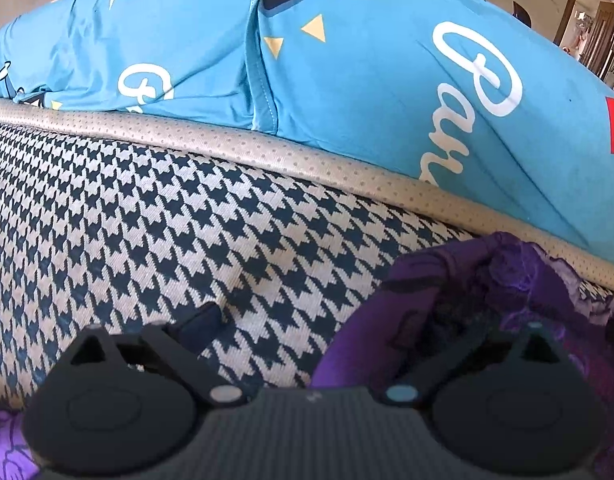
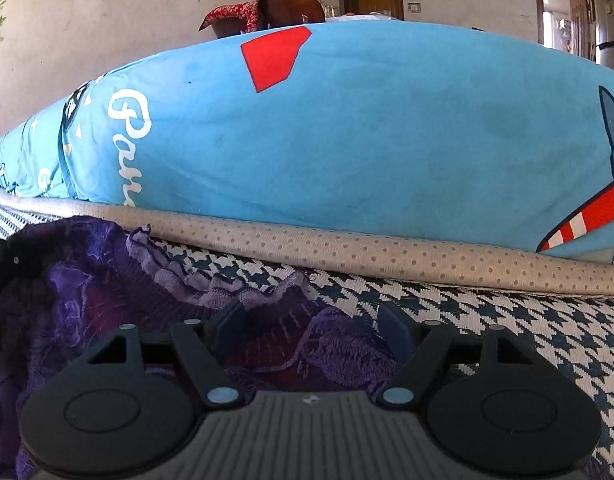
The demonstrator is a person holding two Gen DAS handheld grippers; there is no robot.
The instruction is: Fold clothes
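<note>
A purple knitted garment (image 2: 87,304) with a frilled lilac edge lies crumpled on the houndstooth-patterned surface (image 2: 507,320). My right gripper (image 2: 313,326) hovers low over it. Its jaws stand apart with a bunch of the purple fabric between them, and the pads do not press on it. In the left wrist view the same garment (image 1: 487,280) is heaped at the lower right. My left gripper (image 1: 307,328) is open wide. Its left finger (image 1: 201,320) rests over bare houndstooth cloth, and its right finger is sunk into the purple folds.
A big blue cushion (image 2: 347,140) with white lettering and red patches lies behind a beige dotted piping (image 2: 347,248). It blocks the far side. Past it are a dark chair with a red cloth (image 2: 267,12), a wall and doorways (image 2: 563,8). Bare houndstooth cloth (image 1: 127,220) spreads to the left.
</note>
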